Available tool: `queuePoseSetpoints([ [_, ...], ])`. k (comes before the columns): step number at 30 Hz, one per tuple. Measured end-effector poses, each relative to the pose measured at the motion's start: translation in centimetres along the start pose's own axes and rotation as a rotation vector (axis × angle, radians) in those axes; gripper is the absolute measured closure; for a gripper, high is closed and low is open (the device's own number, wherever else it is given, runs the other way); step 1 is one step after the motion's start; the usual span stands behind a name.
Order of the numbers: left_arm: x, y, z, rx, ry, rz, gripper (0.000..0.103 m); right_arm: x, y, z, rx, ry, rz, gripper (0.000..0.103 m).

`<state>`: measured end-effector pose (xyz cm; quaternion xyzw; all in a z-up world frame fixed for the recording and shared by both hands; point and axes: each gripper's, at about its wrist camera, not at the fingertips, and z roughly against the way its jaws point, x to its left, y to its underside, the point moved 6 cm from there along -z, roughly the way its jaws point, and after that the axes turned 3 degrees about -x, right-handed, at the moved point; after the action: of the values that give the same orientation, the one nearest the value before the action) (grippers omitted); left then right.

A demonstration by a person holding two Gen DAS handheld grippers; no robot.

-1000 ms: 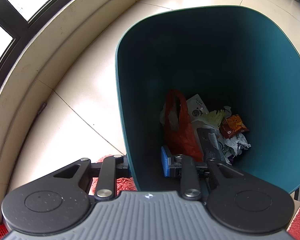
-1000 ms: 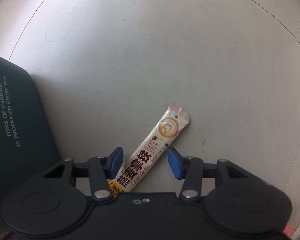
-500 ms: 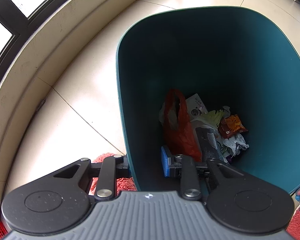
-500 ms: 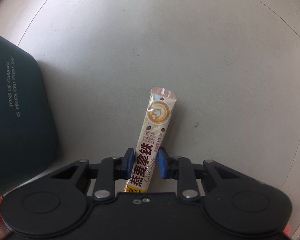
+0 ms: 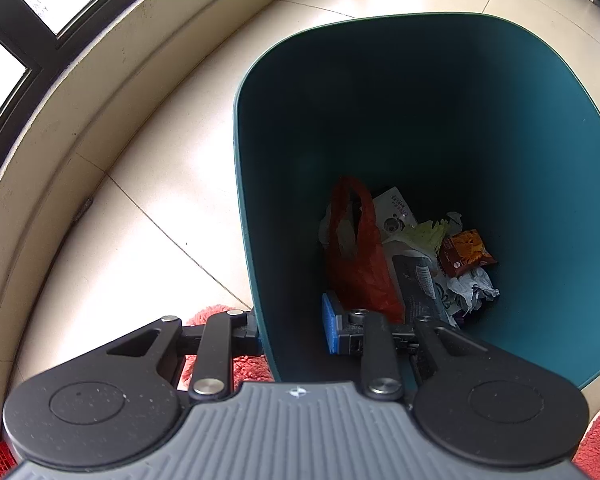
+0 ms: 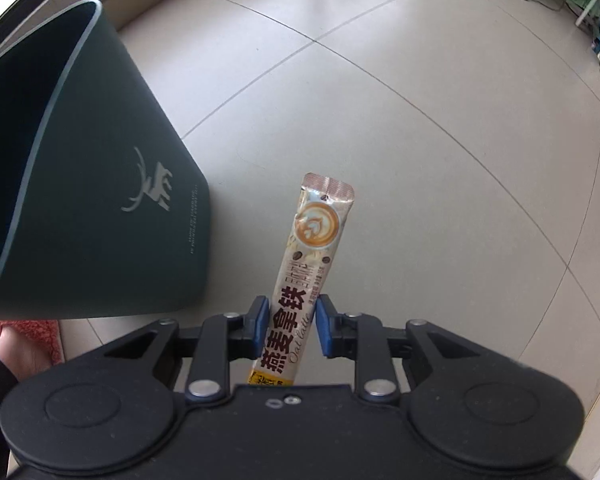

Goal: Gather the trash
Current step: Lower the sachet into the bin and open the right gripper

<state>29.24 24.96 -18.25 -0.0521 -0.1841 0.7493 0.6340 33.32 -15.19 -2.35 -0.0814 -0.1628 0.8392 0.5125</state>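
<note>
Right gripper [image 6: 289,330]: fingers have just closed, now pinching the oat latte sachet [image 6: 306,276] near its lower end; sachet upright, clear of the tiled floor [image 6: 420,120]. Teal bin [image 6: 100,208] to its left, tilted, deer logo on the wall. Left gripper [image 5: 290,330]: fingers clamp the bin's near rim [image 5: 260,320], one outside, one inside. Inside the bin: red plastic bag [image 5: 360,256], snack wrapper [image 5: 466,252], crumpled papers. Red fluffy mat [image 5: 228,344] under the bin edge; window ledge [image 5: 60,128] beyond.

We see the bin [image 5: 440,92] on the floor [image 5: 132,208] below the window [image 5: 4,64], with a bag [image 5: 360,256] and wrappers [image 5: 466,248] inside. The sachet [image 6: 308,272] sits right of the bin, above the floor.
</note>
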Motion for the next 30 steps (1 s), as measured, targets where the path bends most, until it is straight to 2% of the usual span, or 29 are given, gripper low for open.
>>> queuePoseSetpoints([
  [8,0.3,0.0,0.3,-0.011,0.01,0.012,0.077,5.0,-6.1,10.2,-0.186,-0.027,0.216,0.079],
  [11,0.5,0.0,0.5,-0.015,0.014,0.014,0.077,7.3,-7.9,12.2,-0.231,-0.053,0.288,0.079],
  [13,0.6,-0.1,0.6,-0.021,0.018,0.014,0.077,9.2,-8.8,12.6,-0.269,-0.036,0.353,0.079],
  [16,0.8,-0.2,1.2,-0.038,0.024,0.02,0.077,12.0,-9.5,11.6,-0.265,-0.056,0.394,0.079],
  [21,1.0,-0.2,1.7,-0.05,0.035,0.022,0.077,14.5,-8.5,8.5,-0.205,-0.059,0.44,0.079],
  [30,1.4,-0.3,1.7,-0.048,0.047,0.027,0.077,16.0,-5.9,0.8,-0.053,-0.051,0.392,0.079],
])
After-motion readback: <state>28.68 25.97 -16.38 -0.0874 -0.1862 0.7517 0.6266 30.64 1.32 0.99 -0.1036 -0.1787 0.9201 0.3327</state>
